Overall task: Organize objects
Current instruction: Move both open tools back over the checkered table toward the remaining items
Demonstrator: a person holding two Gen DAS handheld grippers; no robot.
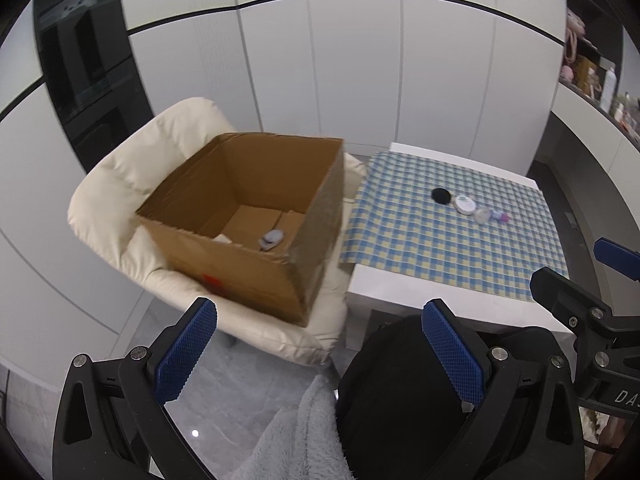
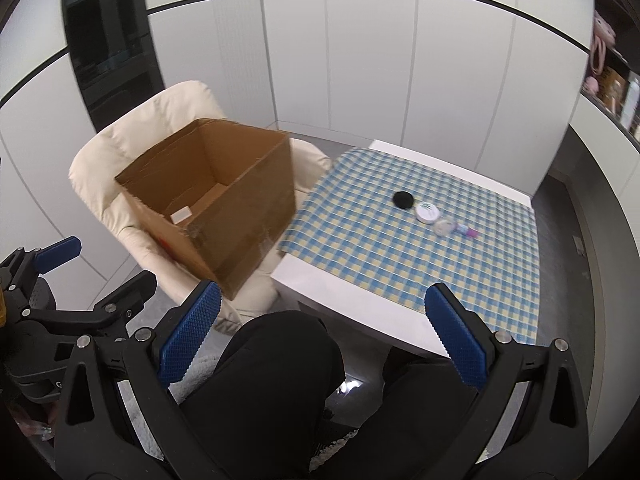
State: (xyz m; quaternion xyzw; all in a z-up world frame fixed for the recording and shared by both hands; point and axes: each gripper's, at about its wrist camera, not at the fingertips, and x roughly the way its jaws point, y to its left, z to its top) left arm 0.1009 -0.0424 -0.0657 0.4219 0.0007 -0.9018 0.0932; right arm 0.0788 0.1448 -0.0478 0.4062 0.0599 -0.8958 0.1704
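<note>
An open cardboard box (image 1: 256, 216) (image 2: 216, 196) sits on a cream armchair (image 1: 132, 168) (image 2: 160, 120); a small grey-blue item (image 1: 272, 239) and a white card lie inside. On the checked tablecloth (image 1: 440, 240) (image 2: 400, 248) lie a black round lid (image 1: 441, 195) (image 2: 402, 199), a white jar (image 1: 465, 204) (image 2: 427, 213), a clear jar (image 1: 483, 214) (image 2: 444, 226) and a small pink-capped tube (image 1: 501, 217) (image 2: 466, 231). My left gripper (image 1: 320, 352) is open and empty, low before the box. My right gripper (image 2: 320, 340) is open and empty, short of the table's near edge.
The white table (image 2: 360, 304) stands right of the armchair. The person's black-clad knees (image 2: 280, 380) and a grey fleece (image 1: 296, 440) fill the foreground. White wall panels stand behind; a dark oven column (image 1: 84, 72) at left, shelves (image 1: 592, 72) at right.
</note>
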